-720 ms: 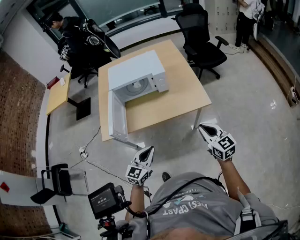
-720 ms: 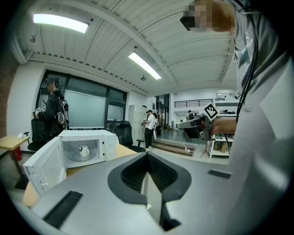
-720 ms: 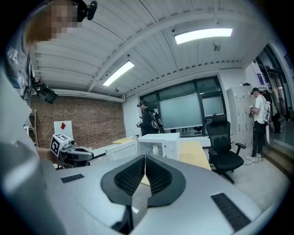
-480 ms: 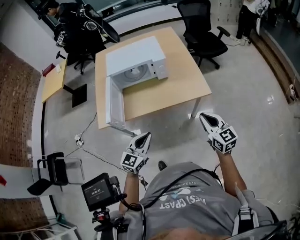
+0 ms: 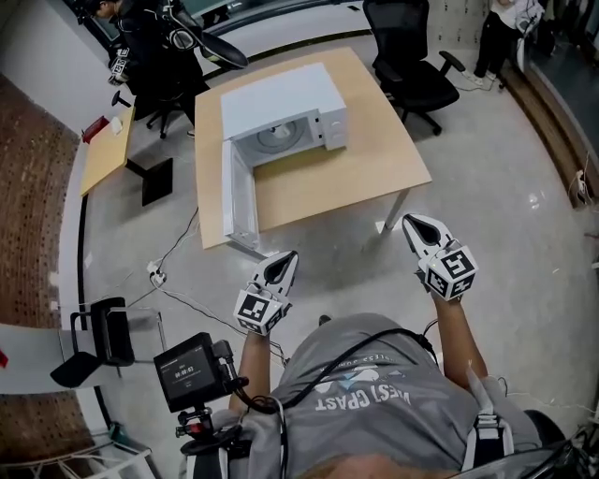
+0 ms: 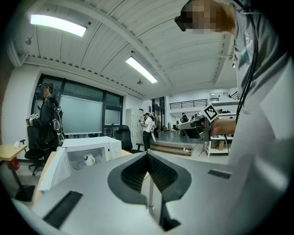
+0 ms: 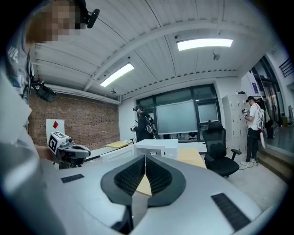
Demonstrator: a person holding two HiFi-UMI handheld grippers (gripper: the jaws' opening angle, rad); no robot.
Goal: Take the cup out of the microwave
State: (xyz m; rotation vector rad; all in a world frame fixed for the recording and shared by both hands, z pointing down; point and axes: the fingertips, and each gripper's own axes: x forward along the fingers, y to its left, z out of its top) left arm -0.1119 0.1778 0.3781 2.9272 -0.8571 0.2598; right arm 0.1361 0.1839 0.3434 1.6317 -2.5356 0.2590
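Observation:
A white microwave stands on a wooden table, its door swung open to the left. A small white cup sits inside the cavity; the left gripper view shows it. From the head view only the round turntable inside is clear. My left gripper and right gripper are held in front of the body, over the floor and short of the table's near edge. Both point toward the table with jaws closed together and nothing between them. The same closed jaws show in the left gripper view and the right gripper view.
A black office chair stands past the table's right end. A person in black stands behind the table, another person at the far right. A small desk, floor cables and a tripod camera lie left.
The view has shifted, so the table and microwave sit a little further right and nearer. Both grippers stay shut in front of the body; the left one has drifted slightly up.

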